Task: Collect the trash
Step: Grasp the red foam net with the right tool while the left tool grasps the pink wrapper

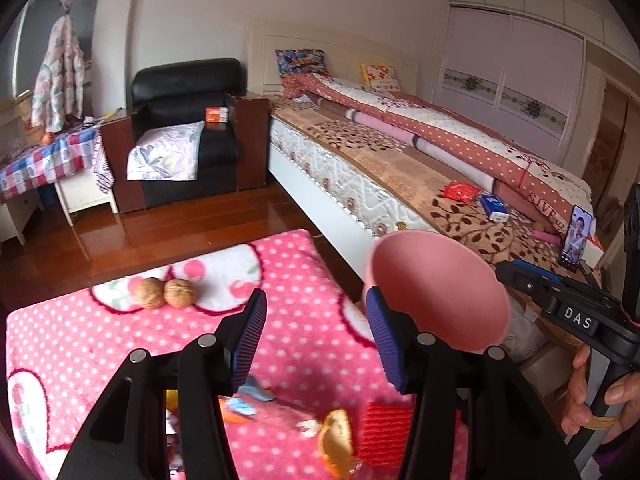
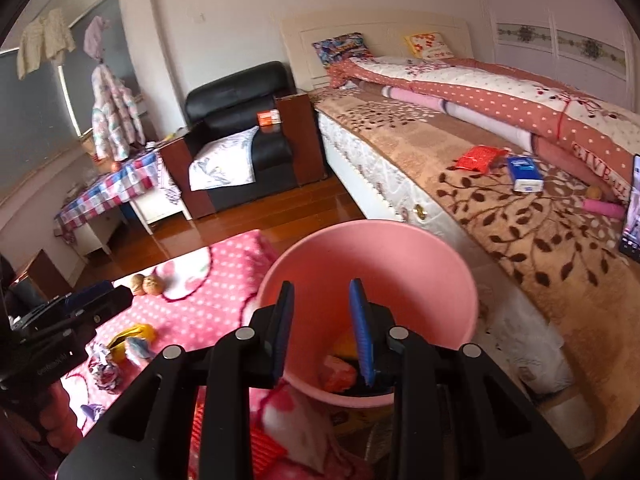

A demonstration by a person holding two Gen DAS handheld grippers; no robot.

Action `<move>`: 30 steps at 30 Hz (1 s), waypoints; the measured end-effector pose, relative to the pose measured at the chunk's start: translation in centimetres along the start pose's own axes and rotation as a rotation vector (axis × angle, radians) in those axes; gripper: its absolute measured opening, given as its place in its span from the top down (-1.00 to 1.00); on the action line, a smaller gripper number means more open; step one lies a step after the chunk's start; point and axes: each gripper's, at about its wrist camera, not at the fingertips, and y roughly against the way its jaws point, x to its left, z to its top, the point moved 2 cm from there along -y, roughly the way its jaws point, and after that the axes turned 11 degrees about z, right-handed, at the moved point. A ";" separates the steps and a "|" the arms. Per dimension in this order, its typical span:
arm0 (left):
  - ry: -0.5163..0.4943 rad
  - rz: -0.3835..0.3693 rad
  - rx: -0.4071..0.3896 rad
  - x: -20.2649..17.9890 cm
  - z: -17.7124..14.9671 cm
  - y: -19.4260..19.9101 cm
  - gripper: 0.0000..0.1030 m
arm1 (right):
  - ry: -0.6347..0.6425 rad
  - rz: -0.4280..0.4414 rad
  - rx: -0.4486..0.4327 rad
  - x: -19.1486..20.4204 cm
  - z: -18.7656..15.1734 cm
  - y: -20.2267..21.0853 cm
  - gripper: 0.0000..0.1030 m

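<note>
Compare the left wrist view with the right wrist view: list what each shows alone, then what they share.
Only the left wrist view: the orange peel lying under the open left gripper, and the hand on the right gripper's handle.

Only the right wrist view: the inside of the pink bin, with trash at its bottom, seen between the fingers of the open right gripper; also the crumpled paper.

Both: the two walnuts, pink dotted cloth, bed and black armchair.

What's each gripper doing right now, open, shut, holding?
Left gripper: open, empty, above the pink blanket.
Right gripper: open, empty, over the pink bin.
</note>
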 end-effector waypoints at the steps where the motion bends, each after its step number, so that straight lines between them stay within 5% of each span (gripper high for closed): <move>1: 0.011 0.017 -0.004 0.7 -0.1 0.3 0.01 | 0.017 0.030 0.013 0.5 -0.3 -0.2 0.44; 13: 0.142 0.137 0.053 7.1 -4.1 3.2 0.01 | 0.216 0.257 0.156 6.4 -5.2 -1.3 0.44; 23: 0.166 0.087 0.248 4.0 -6.4 -0.9 0.01 | 0.220 0.334 0.266 4.5 -8.1 -2.6 0.44; 30: 0.220 0.125 0.388 2.3 -7.7 -4.5 0.11 | 0.149 0.428 0.315 3.1 -8.0 -4.1 0.44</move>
